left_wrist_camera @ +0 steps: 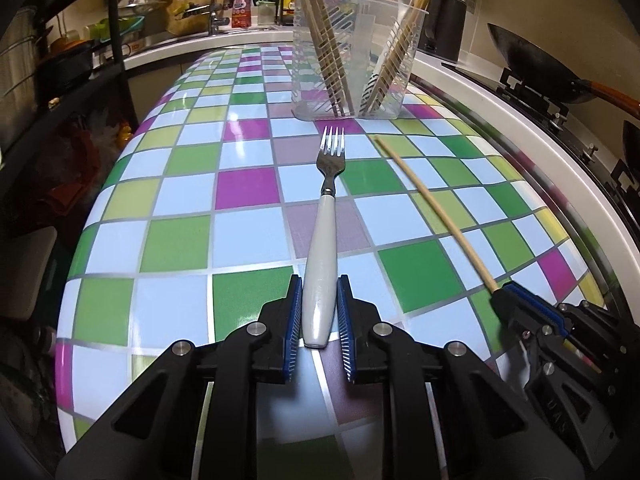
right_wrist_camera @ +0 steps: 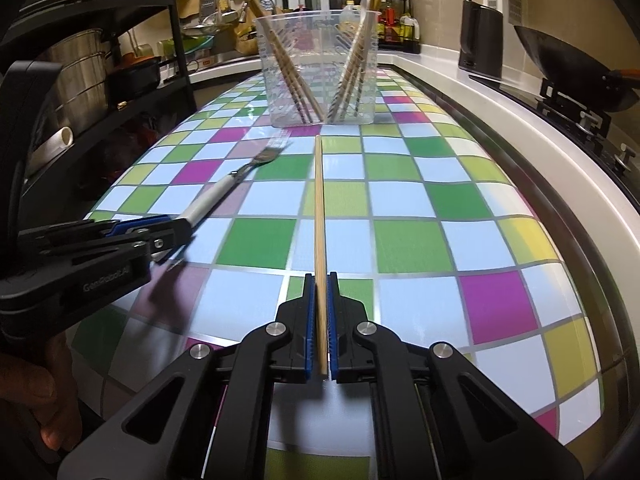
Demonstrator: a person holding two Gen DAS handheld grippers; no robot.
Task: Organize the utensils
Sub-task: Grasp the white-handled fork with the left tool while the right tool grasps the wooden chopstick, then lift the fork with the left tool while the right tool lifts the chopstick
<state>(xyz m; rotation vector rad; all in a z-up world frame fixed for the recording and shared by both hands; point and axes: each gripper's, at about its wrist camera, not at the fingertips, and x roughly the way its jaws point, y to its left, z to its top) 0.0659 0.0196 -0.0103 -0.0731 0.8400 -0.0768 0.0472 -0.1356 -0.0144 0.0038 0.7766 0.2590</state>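
Note:
My left gripper [left_wrist_camera: 319, 285] is shut on the white handle of a fork [left_wrist_camera: 325, 236] whose tines point toward a clear plastic utensil holder [left_wrist_camera: 356, 56]. My right gripper [right_wrist_camera: 321, 280] is shut on a wooden chopstick [right_wrist_camera: 319, 216] that points at the same holder [right_wrist_camera: 320, 68]. The holder has two compartments, with chopsticks leaning in the left one and chopsticks plus a white spoon in the right one. The right gripper [left_wrist_camera: 505, 290] with its chopstick [left_wrist_camera: 432, 204] shows in the left wrist view. The left gripper [right_wrist_camera: 180, 227] with the fork [right_wrist_camera: 224, 188] shows in the right wrist view.
The table [left_wrist_camera: 180, 240] has a checkered colored cloth. A wok [left_wrist_camera: 540, 68] sits on a stove at the right, with a black kettle [left_wrist_camera: 448, 28] behind. A sink [left_wrist_camera: 200, 20] and a dark shelf rack [right_wrist_camera: 100, 64] with pots stand at the left.

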